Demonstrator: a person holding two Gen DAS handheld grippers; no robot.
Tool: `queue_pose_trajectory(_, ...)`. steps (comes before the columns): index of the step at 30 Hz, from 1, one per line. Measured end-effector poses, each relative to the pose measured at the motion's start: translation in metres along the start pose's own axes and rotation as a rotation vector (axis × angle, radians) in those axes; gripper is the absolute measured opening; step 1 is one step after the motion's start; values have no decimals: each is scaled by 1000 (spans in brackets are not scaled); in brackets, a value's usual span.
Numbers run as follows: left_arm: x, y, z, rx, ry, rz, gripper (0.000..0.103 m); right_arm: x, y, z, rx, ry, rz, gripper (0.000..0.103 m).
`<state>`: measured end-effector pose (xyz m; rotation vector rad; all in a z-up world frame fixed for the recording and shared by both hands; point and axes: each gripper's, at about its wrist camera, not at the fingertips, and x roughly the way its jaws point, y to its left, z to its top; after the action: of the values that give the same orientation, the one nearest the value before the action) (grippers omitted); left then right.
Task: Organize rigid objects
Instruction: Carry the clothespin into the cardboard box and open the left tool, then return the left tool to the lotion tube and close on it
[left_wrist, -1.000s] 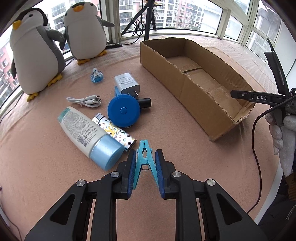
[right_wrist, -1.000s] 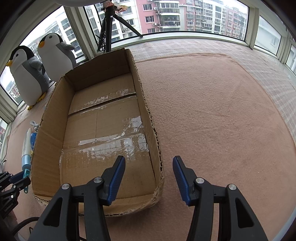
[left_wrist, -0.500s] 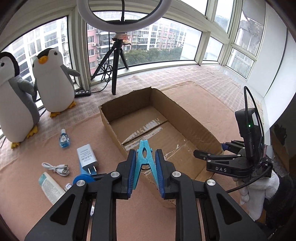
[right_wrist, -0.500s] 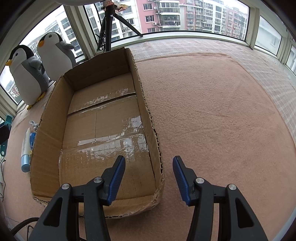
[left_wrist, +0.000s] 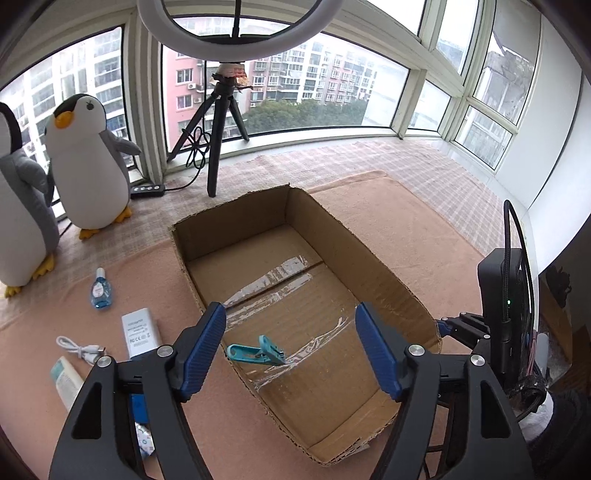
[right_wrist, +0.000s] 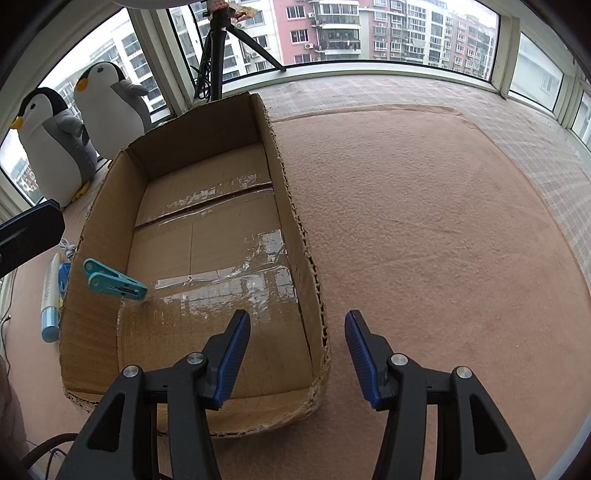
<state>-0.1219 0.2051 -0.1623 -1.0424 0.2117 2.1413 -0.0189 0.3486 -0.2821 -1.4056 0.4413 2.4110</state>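
The left wrist view looks down into the open cardboard box (left_wrist: 373, 266), where the left gripper (left_wrist: 291, 347) has just been opening; its jaws stand wide apart with nothing pressed between them, and the teal clothespin (left_wrist: 256, 353) is released below them, at or just above the taped floor near the box's left wall. In the right wrist view the same clothespin (right_wrist: 114, 282) shows against that wall, and the right gripper (right_wrist: 297, 356) hovers over the near right corner of the box, its jaws parted but as close as they come, and empty. The drop looks done, so the sensible move is to lift the left gripper straight clear before swinging back, keeping its fingers off the ragged cardboard rim. Outside the left wall lie the white charger (left_wrist: 142, 332), the coiled cable (left_wrist: 79, 347), the small blue bottle (left_wrist: 99, 293) and a tube (left_wrist: 68, 382), closely grouped. The carpet (right_wrist: 424, 229) right of the box lies open for moving.
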Motion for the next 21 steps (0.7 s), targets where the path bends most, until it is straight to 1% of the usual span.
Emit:
queue_pose_trajectory(3, -4, 3, 1, -3, -11, 18, 73, 1, 0, 0, 0, 1, 0, 49)
queue_pose_trajectory(6, -11, 11, 1, -33, -16, 6, 73, 1, 2, 0, -6, 3, -3, 49)
queue_pose_trajectory(9, -23, 29, 3, -121, -24, -57, 73, 1, 3, -1, -9, 4, -3, 50)
queue_pose_trajectory(11, -34, 43, 3, -179, -39, -76, 73, 1, 3, -1, -10, 5, -4, 50)
queue_pose_trajectory(12, -41, 51, 3, -198, -47, -70, 73, 1, 4, -1, -11, 4, -4, 50)
queue_pose_trajectory(14, -54, 65, -1, -223, -62, -37, 73, 0, 5, -1, -14, 5, -4, 50)
queue_pose_trajectory(16, -66, 83, -8, -240, -65, 18, 73, 0, 5, -2, -16, 4, -4, 50)
queue_pose_trajectory(21, -93, 127, -42, -307, -49, 163, 73, -2, 6, -2, -11, 4, -3, 51)
